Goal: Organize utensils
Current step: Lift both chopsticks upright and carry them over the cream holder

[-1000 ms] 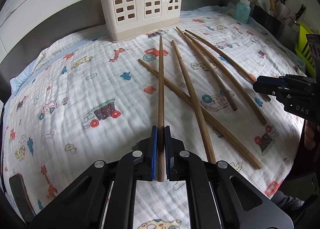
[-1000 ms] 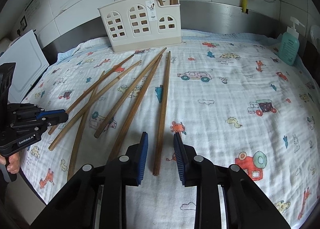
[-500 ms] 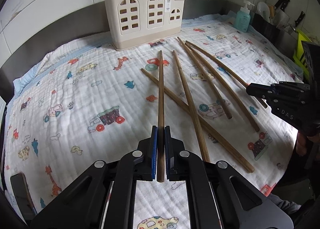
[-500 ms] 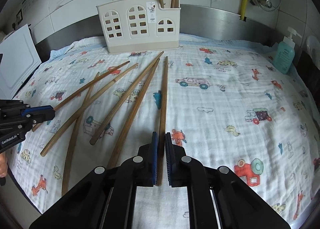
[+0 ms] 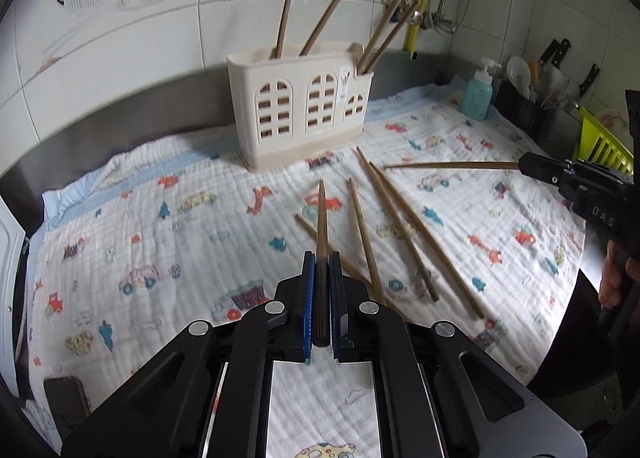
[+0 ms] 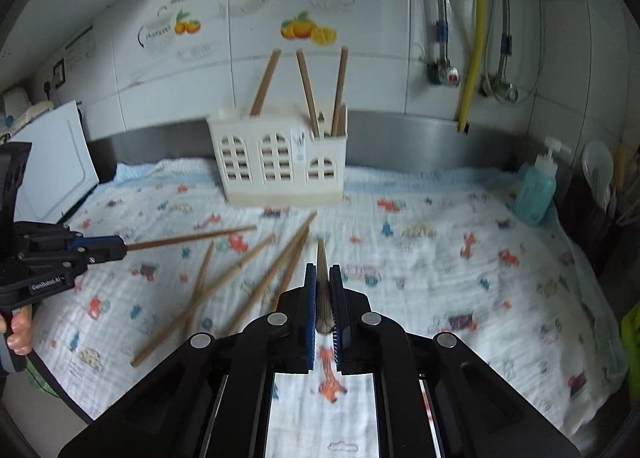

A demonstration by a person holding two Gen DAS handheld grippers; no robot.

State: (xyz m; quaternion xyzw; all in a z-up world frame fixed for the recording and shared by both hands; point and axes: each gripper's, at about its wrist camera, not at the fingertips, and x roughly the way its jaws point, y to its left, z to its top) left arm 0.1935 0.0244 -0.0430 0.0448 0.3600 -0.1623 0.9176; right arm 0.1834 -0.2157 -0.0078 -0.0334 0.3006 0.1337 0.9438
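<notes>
Low in the left wrist view, the left gripper (image 5: 321, 258) is clamped tight on a dark chopstick (image 5: 321, 225), which runs straight up the middle of the frame, its tip clear of the printed cloth (image 5: 160, 250). In the right wrist view the right gripper (image 6: 322, 270) sits the same way at bottom centre, jaws pinched onto a paler chopstick (image 6: 321, 258) pointing away from the camera. Each tool shows at the edge of the other's frame with its stick jutting toward the middle. Just beyond the fingertips, four loose chopsticks (image 5: 396, 225) lie fanned and partly crossing on the cloth, right of centre in the left view. Farther back, upper centre, stands the cream utensil holder (image 5: 300, 109) with arched cut-outs, several chopsticks leaning in it. At the far right edge of the cloth sits a teal soap bottle (image 6: 536, 189) against the tiled wall (image 6: 380, 37).
</notes>
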